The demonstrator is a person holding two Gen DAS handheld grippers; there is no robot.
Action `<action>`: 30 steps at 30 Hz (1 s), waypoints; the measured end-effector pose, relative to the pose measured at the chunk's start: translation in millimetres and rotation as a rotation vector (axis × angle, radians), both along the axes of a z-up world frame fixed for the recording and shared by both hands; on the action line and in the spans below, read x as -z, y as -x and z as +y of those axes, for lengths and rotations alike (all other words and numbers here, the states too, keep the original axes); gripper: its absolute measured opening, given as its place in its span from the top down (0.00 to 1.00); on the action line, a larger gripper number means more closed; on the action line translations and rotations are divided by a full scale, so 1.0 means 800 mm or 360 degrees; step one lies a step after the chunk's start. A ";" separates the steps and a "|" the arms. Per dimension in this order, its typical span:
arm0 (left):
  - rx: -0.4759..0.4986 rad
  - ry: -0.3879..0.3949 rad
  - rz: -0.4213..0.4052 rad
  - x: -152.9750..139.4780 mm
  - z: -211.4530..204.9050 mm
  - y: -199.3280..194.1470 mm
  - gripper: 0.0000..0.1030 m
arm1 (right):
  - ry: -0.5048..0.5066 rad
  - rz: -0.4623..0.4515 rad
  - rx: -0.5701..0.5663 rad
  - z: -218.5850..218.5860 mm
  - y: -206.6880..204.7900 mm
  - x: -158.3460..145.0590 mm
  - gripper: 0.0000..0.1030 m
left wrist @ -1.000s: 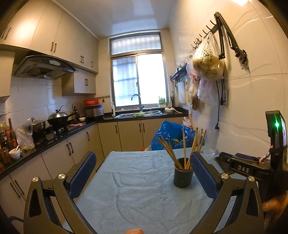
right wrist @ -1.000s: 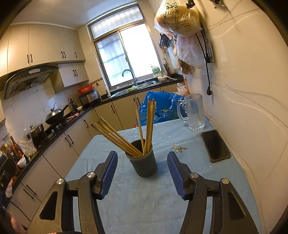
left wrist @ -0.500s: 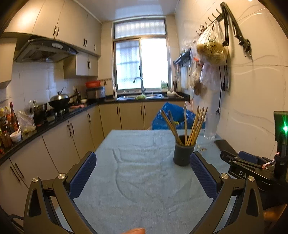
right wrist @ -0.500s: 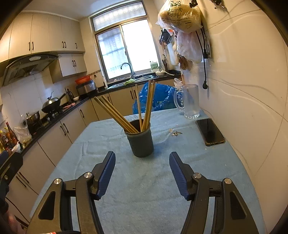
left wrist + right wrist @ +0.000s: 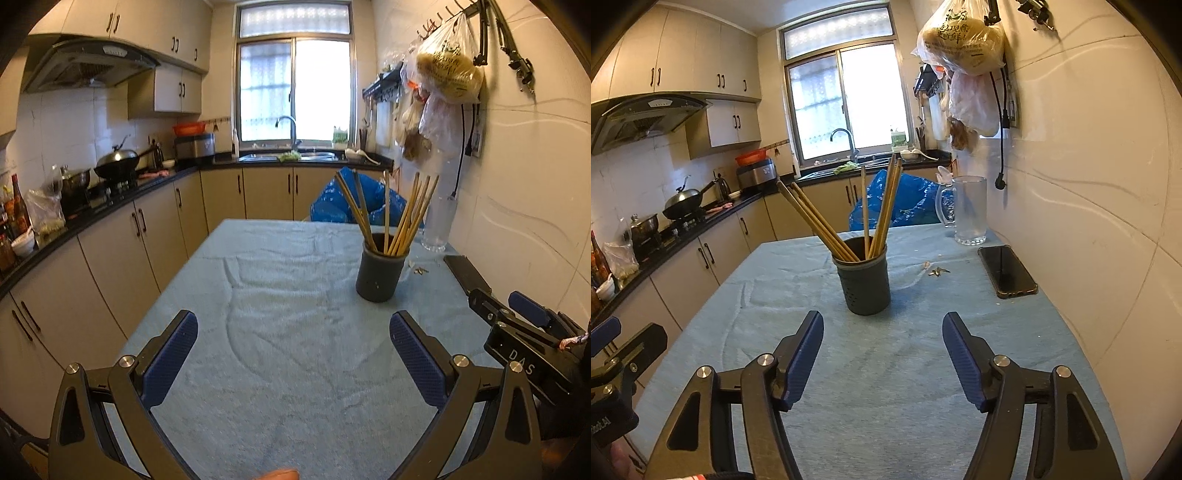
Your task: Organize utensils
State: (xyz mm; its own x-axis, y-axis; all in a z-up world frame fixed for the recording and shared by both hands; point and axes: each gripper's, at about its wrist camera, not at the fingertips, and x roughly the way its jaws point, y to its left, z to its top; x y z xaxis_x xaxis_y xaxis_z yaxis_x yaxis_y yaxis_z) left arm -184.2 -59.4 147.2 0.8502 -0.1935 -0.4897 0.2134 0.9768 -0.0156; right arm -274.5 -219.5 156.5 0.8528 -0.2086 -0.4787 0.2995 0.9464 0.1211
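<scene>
A dark grey utensil cup (image 5: 380,273) (image 5: 866,282) stands upright on the blue cloth-covered table (image 5: 288,332) (image 5: 886,369). Several wooden chopsticks (image 5: 391,214) (image 5: 849,218) stand in it, fanned out. My left gripper (image 5: 293,339) is open and empty, well short of the cup, which lies ahead to its right. My right gripper (image 5: 882,338) is open and empty, with the cup straight ahead beyond its fingertips. The right gripper's body (image 5: 528,343) shows at the right edge of the left wrist view.
A glass mug (image 5: 967,210) and a black phone (image 5: 1006,271) lie at the table's far right by the wall. Small scraps (image 5: 936,271) lie beside the cup. A blue bag (image 5: 901,199) sits behind the table. Kitchen counters (image 5: 110,206) run along the left.
Both grippers have pulled back and down from the cup, which now looks farther away. Both stay open and empty. The cup and chopsticks have not moved.
</scene>
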 end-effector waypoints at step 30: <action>-0.0028 -0.0042 0.0110 0.029 -0.009 -0.030 0.00 | 0.0108 0.0017 0.0034 0.001 -0.010 0.012 0.27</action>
